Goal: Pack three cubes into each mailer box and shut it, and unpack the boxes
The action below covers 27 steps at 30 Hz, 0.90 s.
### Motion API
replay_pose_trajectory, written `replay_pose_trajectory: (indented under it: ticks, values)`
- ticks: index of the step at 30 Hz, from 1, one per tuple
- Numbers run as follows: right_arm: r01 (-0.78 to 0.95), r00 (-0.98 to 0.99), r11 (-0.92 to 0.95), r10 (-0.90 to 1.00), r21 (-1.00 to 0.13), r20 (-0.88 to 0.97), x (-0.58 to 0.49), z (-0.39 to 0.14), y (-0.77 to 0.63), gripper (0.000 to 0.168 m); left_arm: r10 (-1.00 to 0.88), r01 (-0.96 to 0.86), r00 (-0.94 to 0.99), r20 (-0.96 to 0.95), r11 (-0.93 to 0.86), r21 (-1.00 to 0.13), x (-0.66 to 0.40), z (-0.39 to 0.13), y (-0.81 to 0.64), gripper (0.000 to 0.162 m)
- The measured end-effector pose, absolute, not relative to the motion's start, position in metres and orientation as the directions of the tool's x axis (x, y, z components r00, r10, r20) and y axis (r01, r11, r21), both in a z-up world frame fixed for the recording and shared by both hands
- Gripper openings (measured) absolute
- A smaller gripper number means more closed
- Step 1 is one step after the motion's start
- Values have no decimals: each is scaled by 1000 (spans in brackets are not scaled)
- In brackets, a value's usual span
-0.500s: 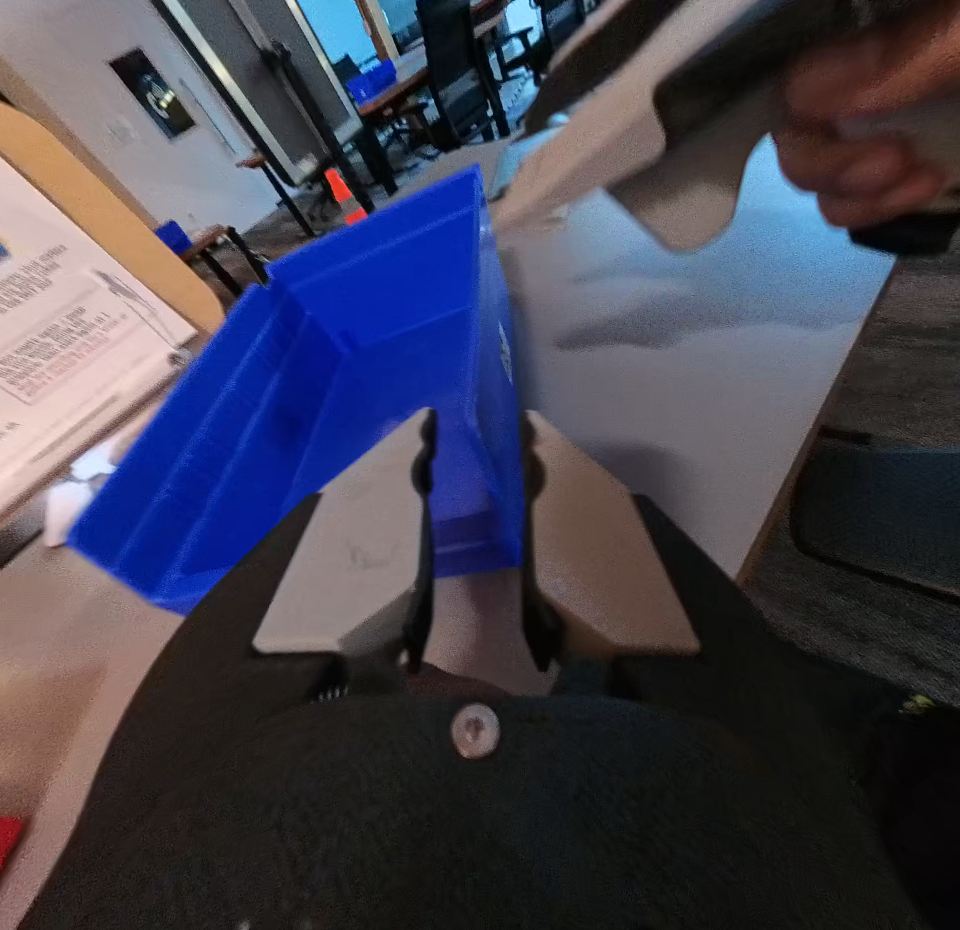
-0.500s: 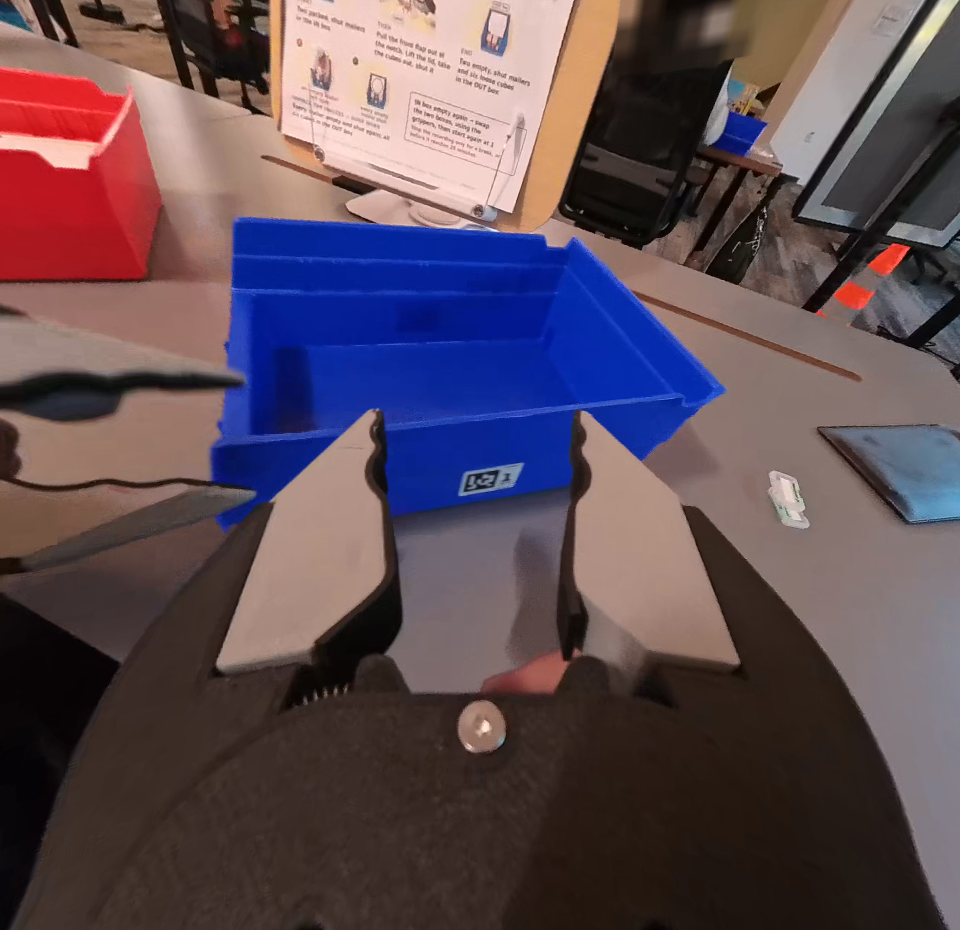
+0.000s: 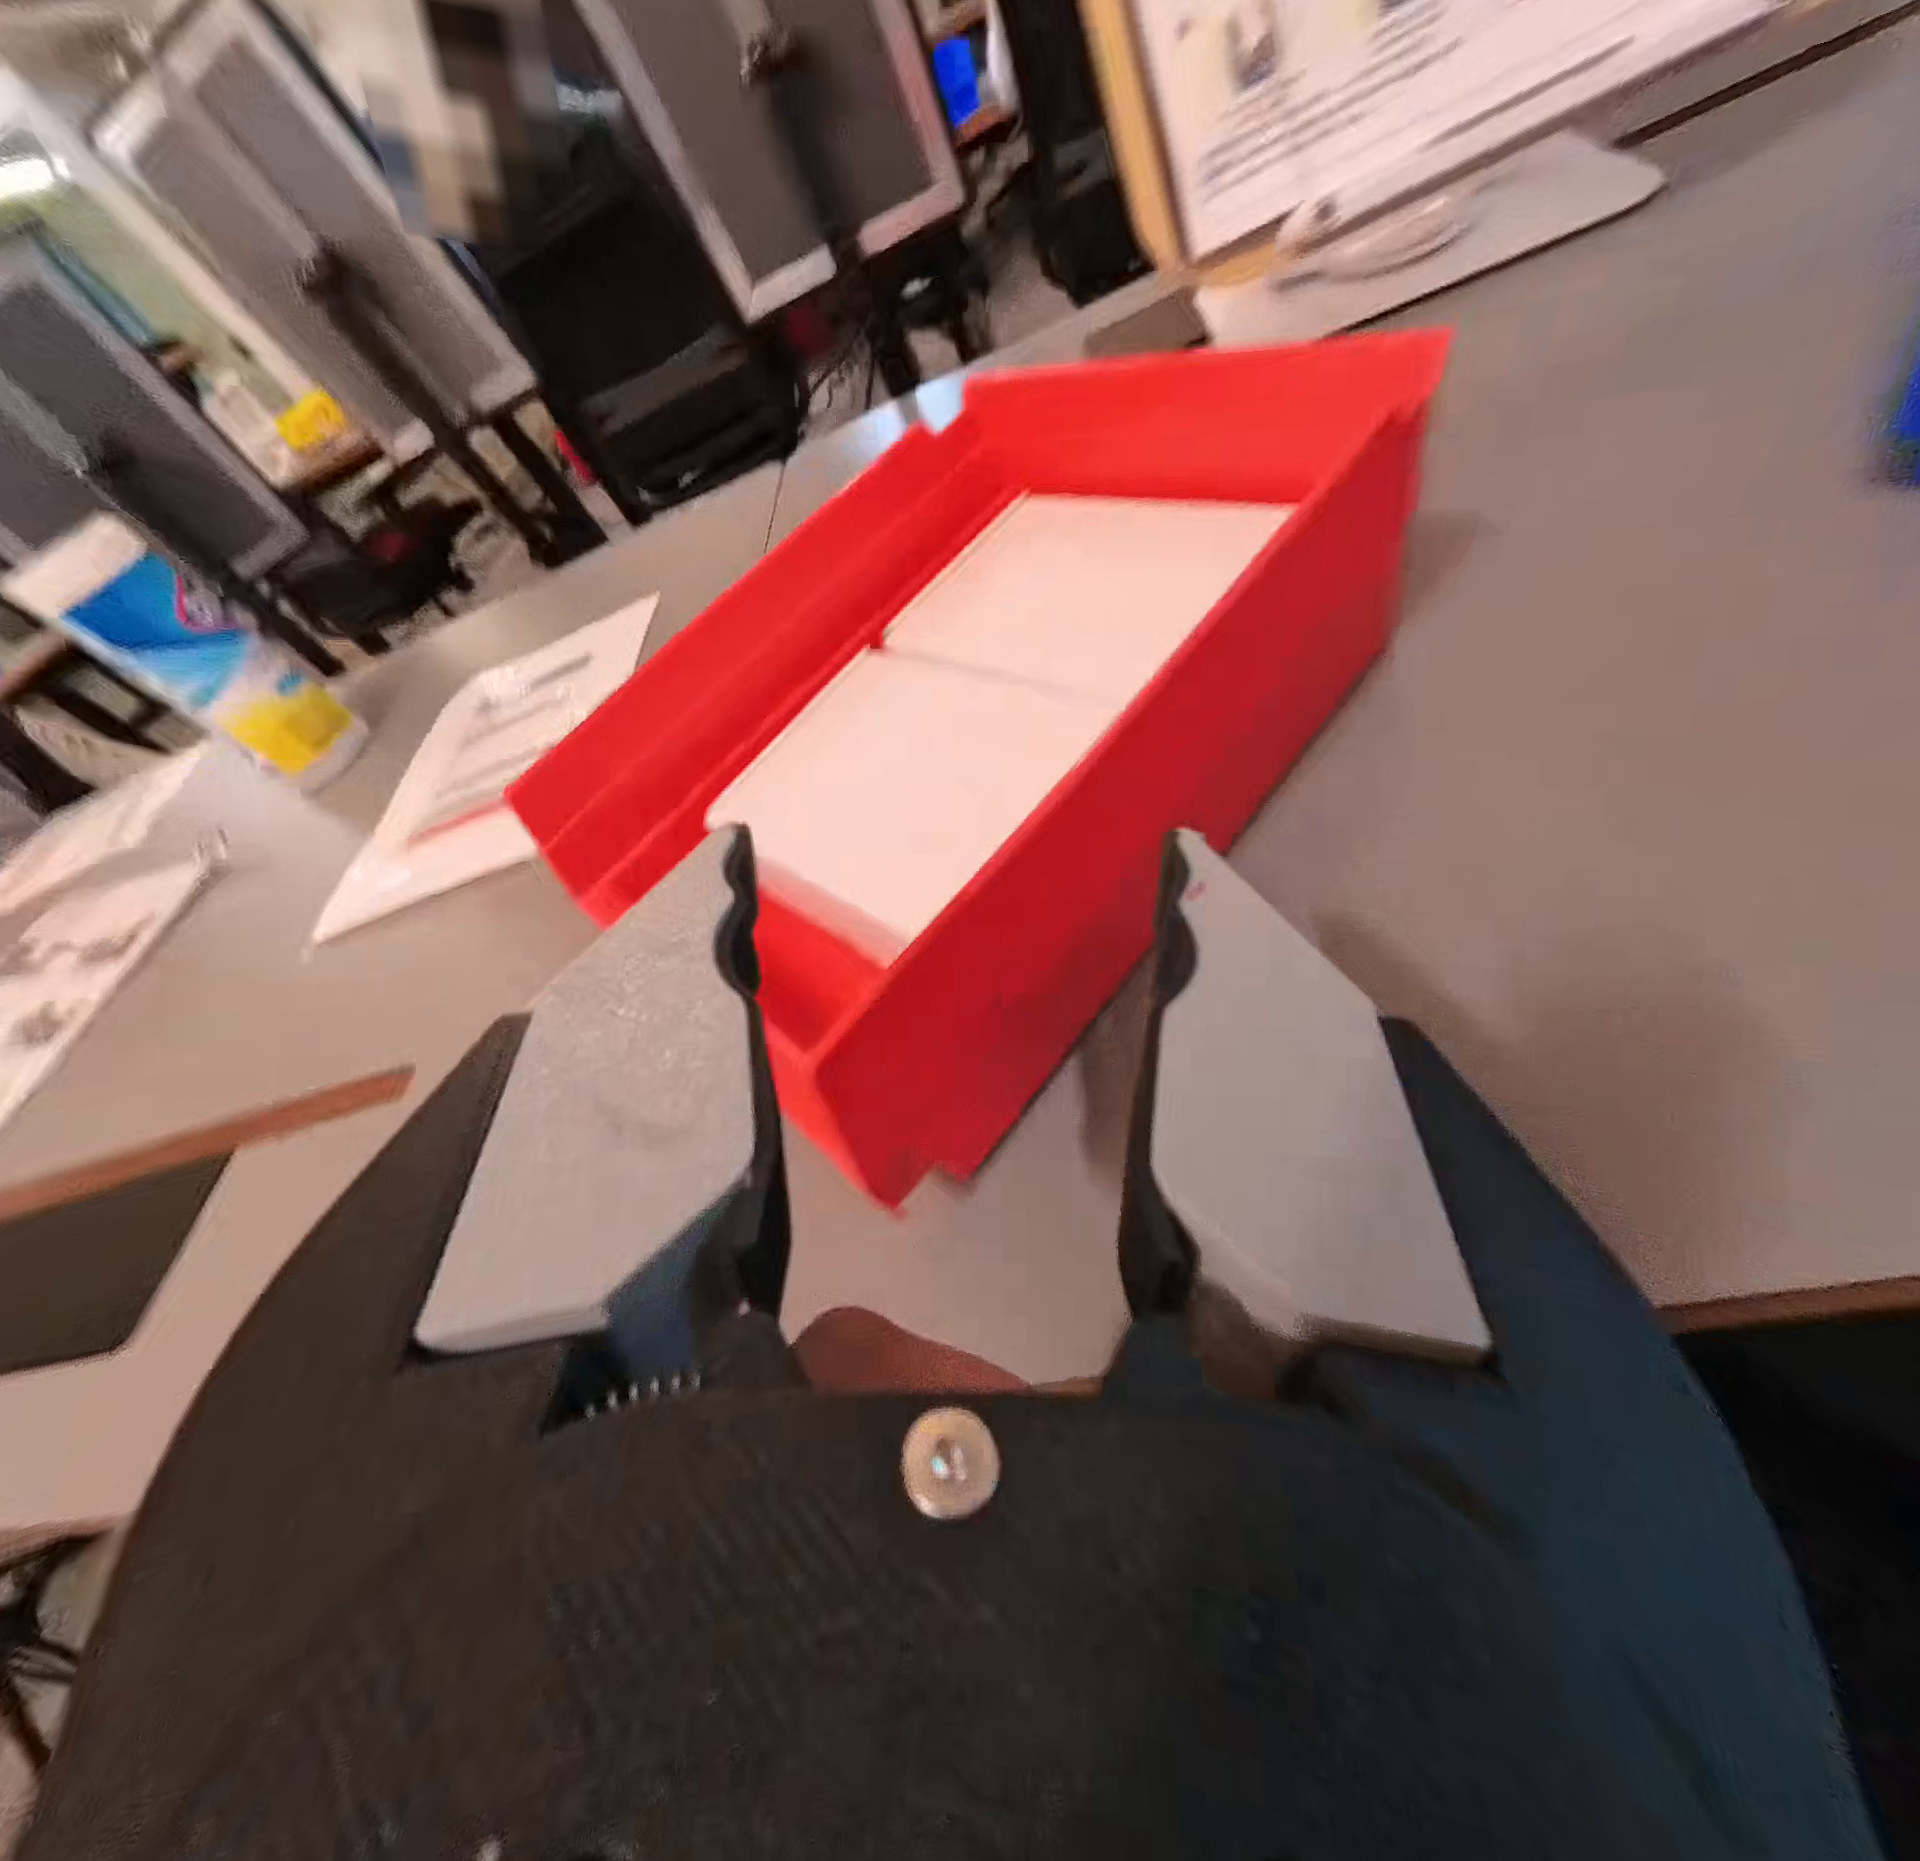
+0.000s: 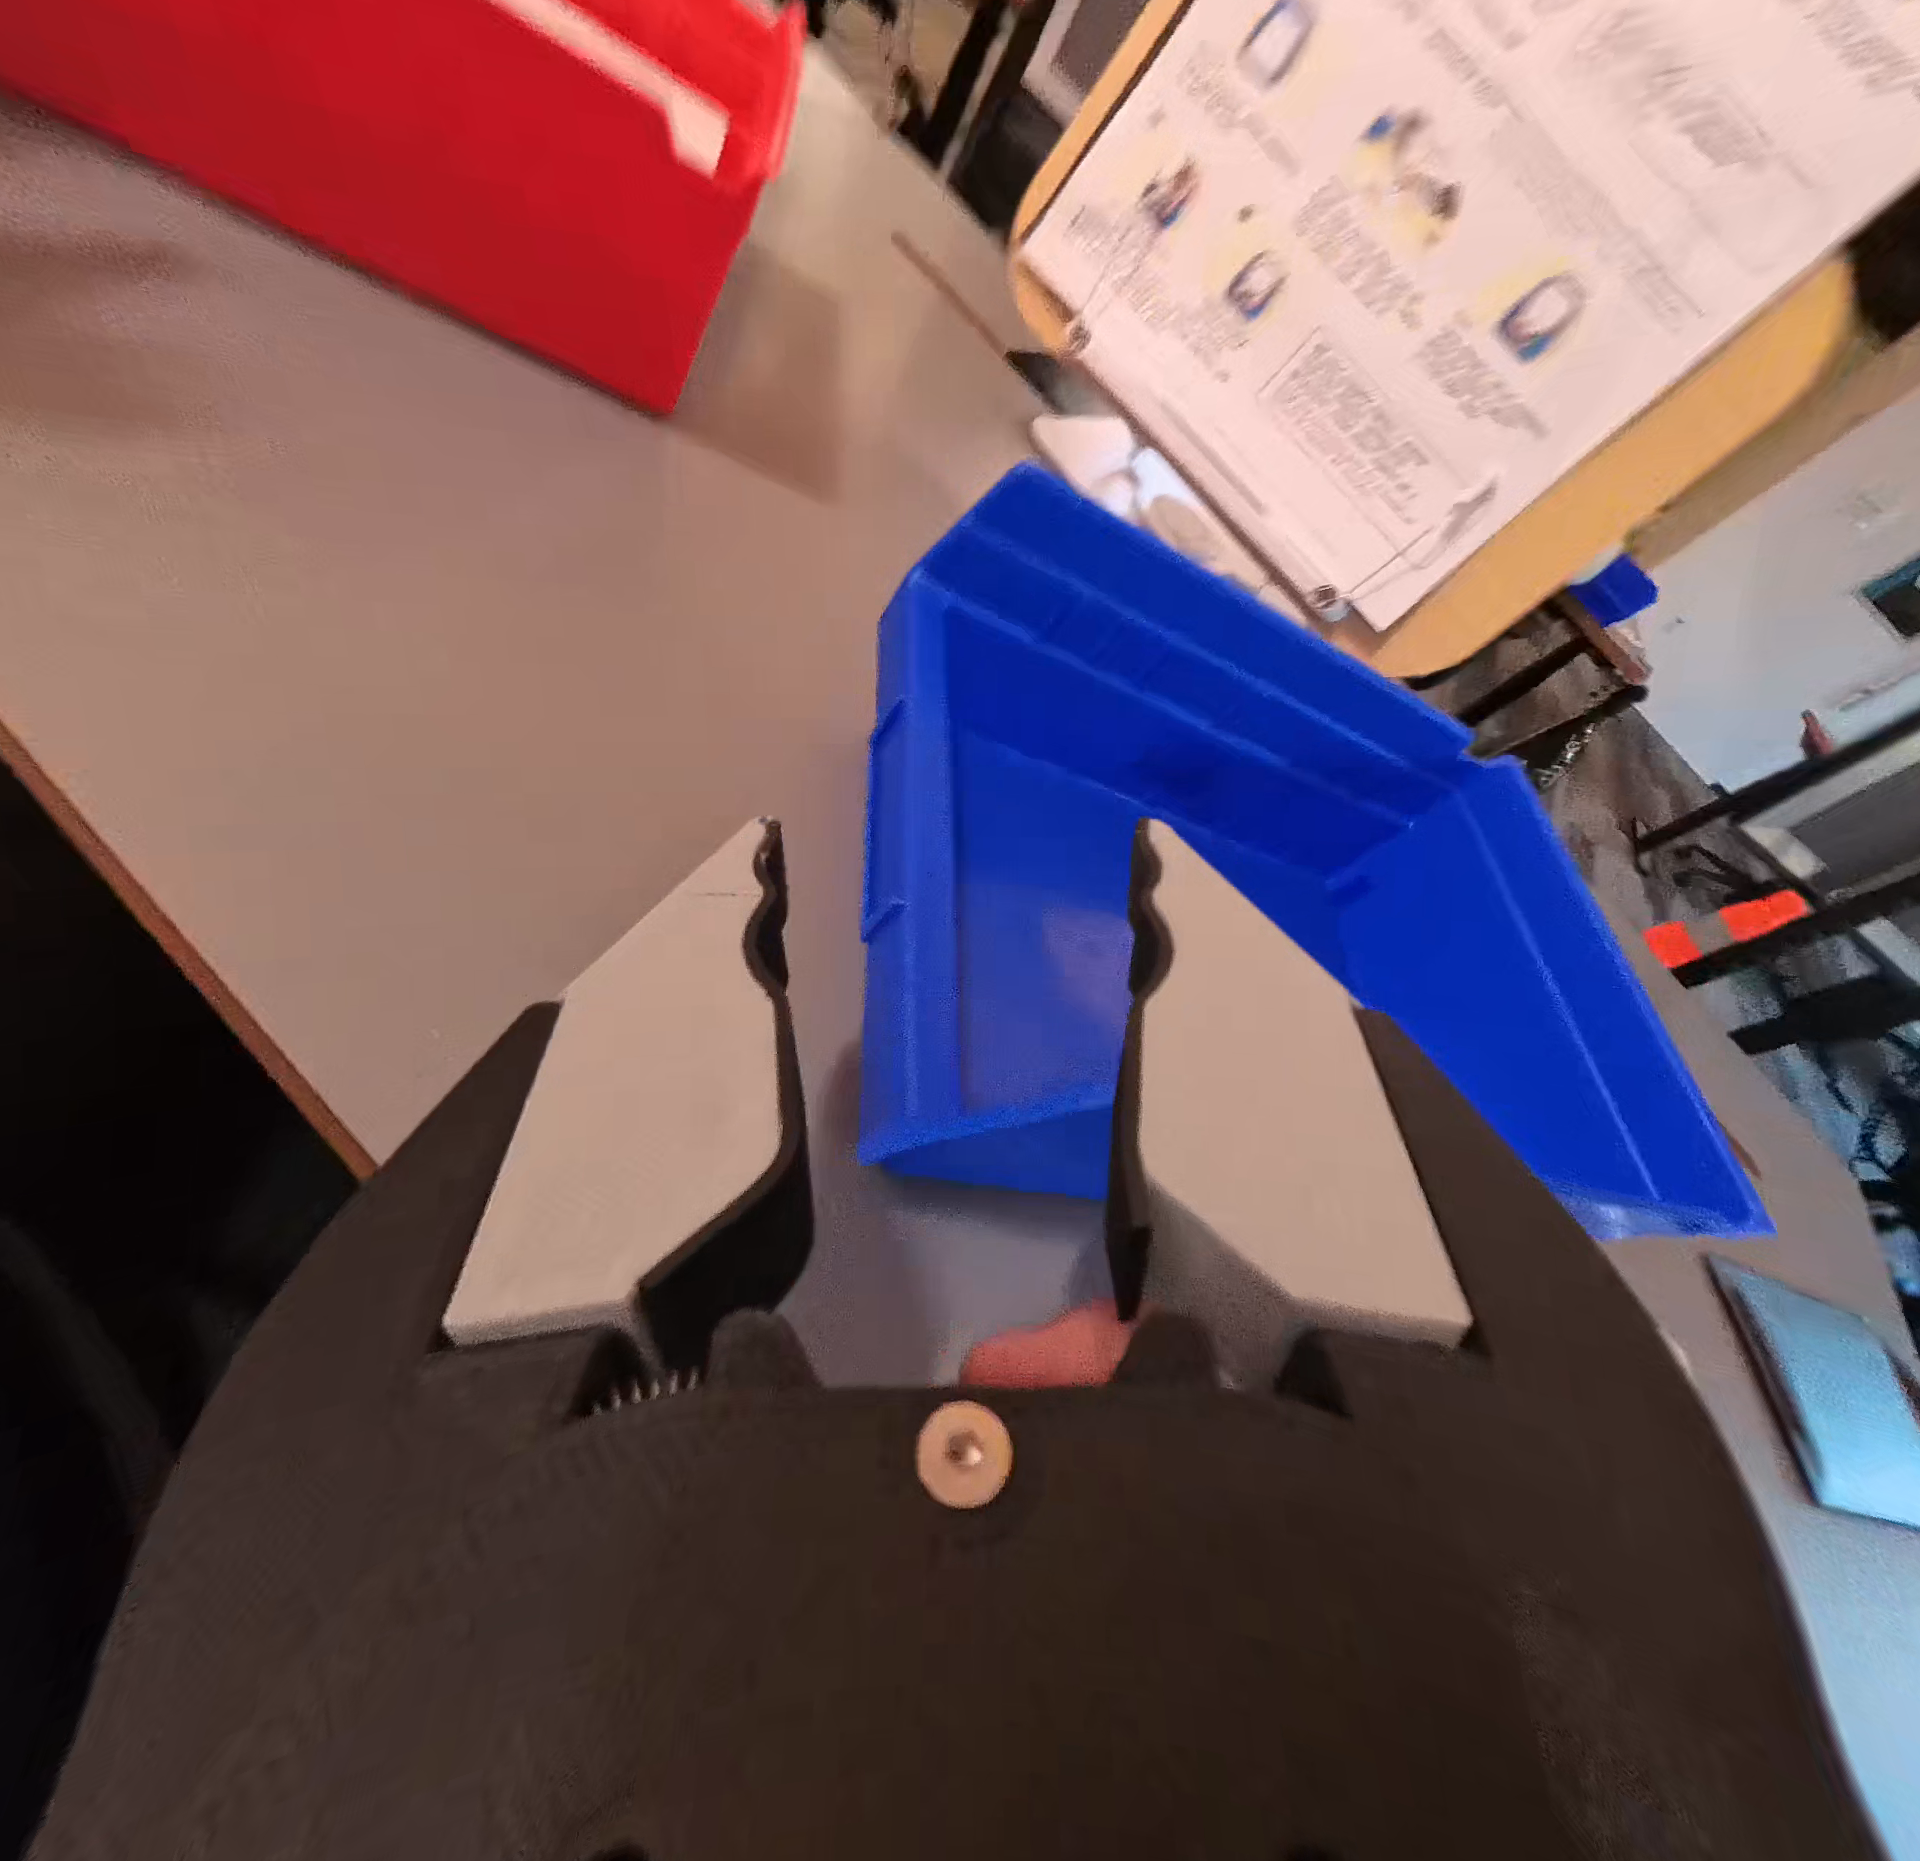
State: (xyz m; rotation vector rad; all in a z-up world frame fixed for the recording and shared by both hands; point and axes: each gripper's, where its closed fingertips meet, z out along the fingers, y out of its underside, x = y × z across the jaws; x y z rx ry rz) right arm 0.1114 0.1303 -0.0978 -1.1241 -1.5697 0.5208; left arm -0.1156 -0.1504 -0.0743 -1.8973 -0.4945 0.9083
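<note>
A red bin [image 3: 1226, 731] sits on the grey table in the left wrist view, with two white closed mailer boxes [image 3: 914, 772] lying flat side by side in it. My left gripper [image 3: 951, 855] is open and empty, just before the bin's near corner. In the right wrist view an empty blue bin [image 4: 1195, 824] lies ahead. My right gripper [image 4: 956, 835] is open and empty, above the blue bin's near left corner. The red bin also shows at the top left of the right wrist view [image 4: 416, 149]. No cubes are in view.
An instruction board [image 4: 1455, 253] on a stand rises behind the blue bin. Paper sheets [image 3: 499, 741] and a blue-and-yellow tub [image 3: 208, 668] lie left of the red bin. A dark flat pad [image 4: 1829, 1396] lies at the right. The table edge [image 4: 187, 959] runs close on the left.
The left gripper has swung from the blue bin to the red bin and opened wider. The right gripper has tilted and moved nearer the blue bin. The views are blurred by motion.
</note>
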Motion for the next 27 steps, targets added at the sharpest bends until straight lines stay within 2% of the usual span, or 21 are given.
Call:
replay_pose_trajectory:
  ticks: [2,3,5,7,9,10,11,13,15,18,19,20,22,23,25,27]
  values:
    - [422,19,511,821,-749,571,101,-111,132,74,621,1,712,-328,-467,-884,-125,-95,-160,61]
    - [425,35,539,793,-727,608,98,-112,135,68,560,-13,771,-303,-461,-887,-122,-105,-155,46]
    - [442,20,567,769,-696,639,100,-117,137,69,515,-71,805,-294,-408,-910,-122,-110,-147,46]
    - [497,52,545,758,-675,650,109,-120,154,66,529,-102,791,-307,-381,-919,-128,-106,-144,34]
    - [576,85,496,755,-650,650,122,-128,186,65,490,-77,828,-273,-384,-920,-126,-108,-134,44]
    - [582,87,458,786,-672,612,129,-130,194,58,489,-67,828,-275,-401,-914,-129,-109,-132,47]
    - [602,95,428,800,-674,593,139,-130,206,56,503,-73,809,-305,-430,-900,-134,-109,-133,42]
    - [685,133,368,785,-629,605,164,-131,242,53,530,-100,751,-395,-500,-860,-146,-108,-139,19]
    - [720,225,301,751,-626,620,189,-126,280,49,511,-107,759,-403,-513,-852,-143,-109,-135,15]
    - [686,294,216,791,-695,537,207,-123,298,53,513,-92,765,-390,-513,-854,-131,-110,-129,12]
    - [659,289,215,812,-720,507,207,-122,292,62,532,-68,761,-371,-504,-861,-125,-109,-127,11]
    - [634,282,230,820,-738,498,206,-119,287,57,533,-46,770,-352,-504,-863,-116,-110,-122,22]
    - [601,270,281,810,-748,521,204,-111,278,62,468,-31,824,-319,-526,-850,-86,-115,-106,60]
    - [593,277,298,797,-748,537,205,-107,277,62,434,-52,845,-313,-516,-855,-69,-112,-97,67]
    - [557,270,315,806,-769,526,203,-100,267,62,285,-96,926,-247,-454,-886,-19,-102,-78,46]
    - [512,231,311,848,-801,477,198,-98,249,61,181,-73,972,-150,-374,-924,16,-87,-70,51]
